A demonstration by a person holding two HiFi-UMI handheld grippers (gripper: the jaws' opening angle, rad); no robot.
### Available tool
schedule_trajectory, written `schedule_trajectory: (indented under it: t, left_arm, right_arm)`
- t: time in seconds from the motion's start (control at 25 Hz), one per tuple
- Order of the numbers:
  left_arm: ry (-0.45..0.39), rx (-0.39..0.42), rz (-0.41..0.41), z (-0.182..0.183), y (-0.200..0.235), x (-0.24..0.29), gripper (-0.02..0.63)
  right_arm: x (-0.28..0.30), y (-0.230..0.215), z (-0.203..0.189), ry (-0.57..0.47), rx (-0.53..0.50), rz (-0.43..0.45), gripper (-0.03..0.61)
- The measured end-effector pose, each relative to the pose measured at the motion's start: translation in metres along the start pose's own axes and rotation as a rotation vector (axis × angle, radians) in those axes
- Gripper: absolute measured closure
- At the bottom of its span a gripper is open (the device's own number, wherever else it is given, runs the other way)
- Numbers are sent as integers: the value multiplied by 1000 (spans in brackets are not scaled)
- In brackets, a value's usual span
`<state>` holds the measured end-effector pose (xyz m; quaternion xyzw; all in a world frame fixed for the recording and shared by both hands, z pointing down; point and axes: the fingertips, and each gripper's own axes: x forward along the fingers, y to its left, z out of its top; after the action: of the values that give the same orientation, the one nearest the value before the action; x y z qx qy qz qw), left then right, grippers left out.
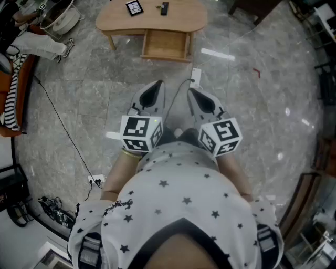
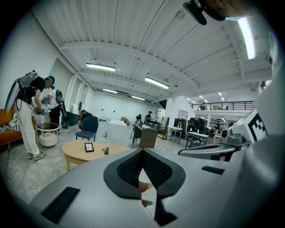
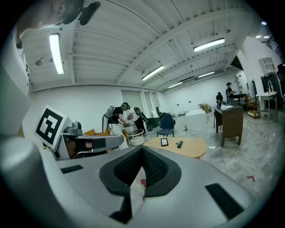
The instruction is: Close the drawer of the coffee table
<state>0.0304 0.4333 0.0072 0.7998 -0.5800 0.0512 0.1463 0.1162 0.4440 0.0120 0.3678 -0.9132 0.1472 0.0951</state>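
Note:
A light wooden coffee table point(image 1: 152, 21) stands at the top of the head view, its drawer point(image 1: 165, 46) pulled out toward me. The same table shows far off as a tabletop point(image 2: 87, 153) in the left gripper view and again as a tabletop point(image 3: 180, 147) in the right gripper view. My left gripper point(image 1: 151, 92) and right gripper point(image 1: 198, 99) are held side by side over the floor, well short of the table. Both are shut with nothing between the jaws. Each carries a marker cube point(image 1: 140, 133).
On the table lie a small framed picture point(image 1: 134, 7) and a dark remote point(image 1: 164, 8). A black cable point(image 1: 63, 126) runs across the marble floor to a power strip point(image 1: 96, 180). A person point(image 1: 37, 44) stands by a round bin point(image 1: 59, 16) at the far left. An orange sofa point(image 1: 16, 100) lines the left edge.

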Motion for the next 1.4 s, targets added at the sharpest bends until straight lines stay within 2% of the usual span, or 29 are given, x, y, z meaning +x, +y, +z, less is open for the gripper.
schedule_trajectory:
  t: [0.48, 0.68, 1.4]
  left_arm:
    - [-7, -14, 3, -2, -12, 2, 614]
    - [-8, -13, 6, -3, -17, 4, 614]
    - [7, -44, 12, -11, -23, 18, 614]
  right_arm:
    - [-10, -6, -4, -6, -8, -4, 571]
    - [-12, -12, -2, -35, 56, 12, 571]
    - [-13, -31, -12, -3, 93, 1, 571]
